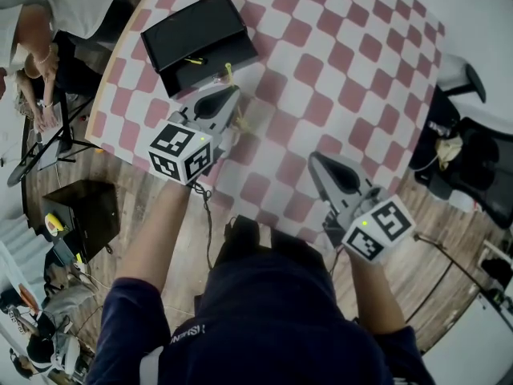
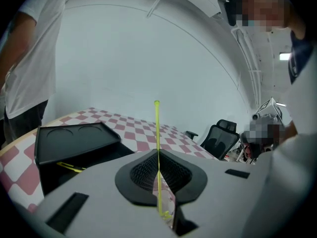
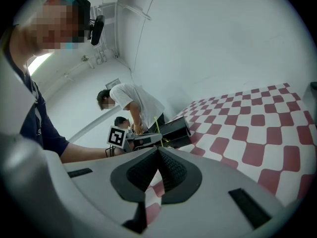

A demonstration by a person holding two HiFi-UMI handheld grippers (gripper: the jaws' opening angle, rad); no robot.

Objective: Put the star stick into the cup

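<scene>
A thin yellow-green stick [image 2: 157,133] stands upright between the jaws of my left gripper [image 2: 158,158], which is shut on it. In the head view that gripper [image 1: 232,95] hovers over the checkered table [image 1: 337,62], just in front of a black box [image 1: 200,34], and the stick's tip [image 1: 228,72] pokes out past the jaws. A second yellow stick [image 2: 69,166] lies inside the box [image 2: 74,143]. My right gripper [image 1: 314,160] is near the table's front edge, shut with nothing in it [image 3: 158,152]. No cup can be made out.
The box lid has two round recesses [image 2: 67,131]. A person in a white shirt [image 1: 36,22] stands at the table's far left corner. Office chairs [image 2: 220,135] [image 1: 465,79] and bags sit on the wooden floor beyond the right edge. A dark crate [image 1: 88,211] stands on the floor at left.
</scene>
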